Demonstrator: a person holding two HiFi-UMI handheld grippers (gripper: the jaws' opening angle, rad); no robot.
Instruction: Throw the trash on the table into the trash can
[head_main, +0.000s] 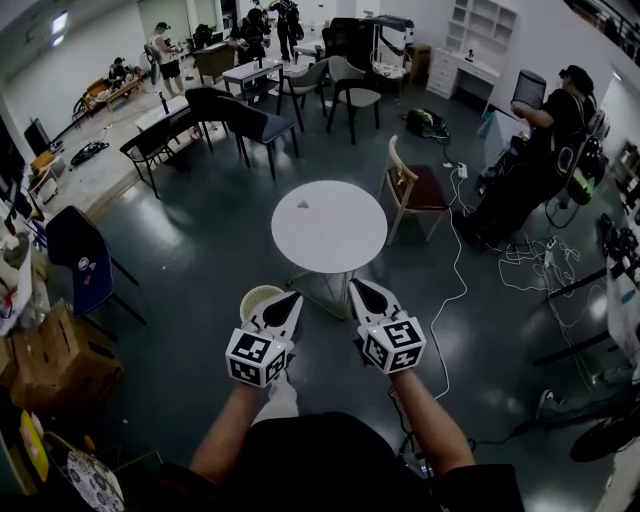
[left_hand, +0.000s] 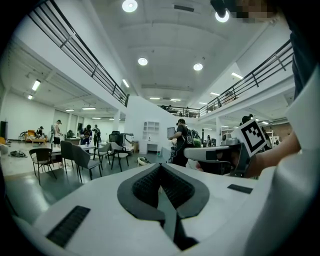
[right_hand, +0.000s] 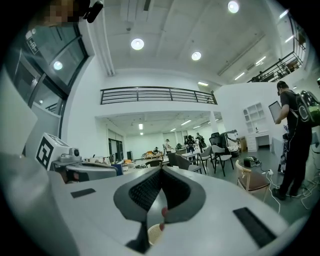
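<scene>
- Two bare forearms reach forward at the bottom of the head view. Each carries a boxy cube printed with black-and-white square markers.
- The left hand-held gripper (head_main: 296, 297) (left_hand: 160, 165) has a smooth white shell that tapers to a point. Its dark ribbed pads meet at the tip, closed with nothing between them.
- The right hand-held gripper (head_main: 354, 284) (right_hand: 161, 169) is built the same way, white and wedge-shaped. Its grooved pads are also pressed together at the tip and it is empty.
- The trash can (head_main: 252, 296) is a round, cream, open-topped tub standing on the dark, faintly glossy floor (head_main: 200, 250). It sits just beside the left hand-held gripper, which partly covers it.
- The surface (head_main: 340, 235) is a round, flat, matte white top on a slim base, just beyond both tips.
- The trash (head_main: 303, 203) is one small dark scrap lying on the far left part of the surface. It is too small to tell its material.
- A wooden chair (head_main: 412, 188) with a curved back and a dark red seat stands at the surface's right.
- Farther off are dark padded chairs (head_main: 250, 120) on thin legs.
</scene>
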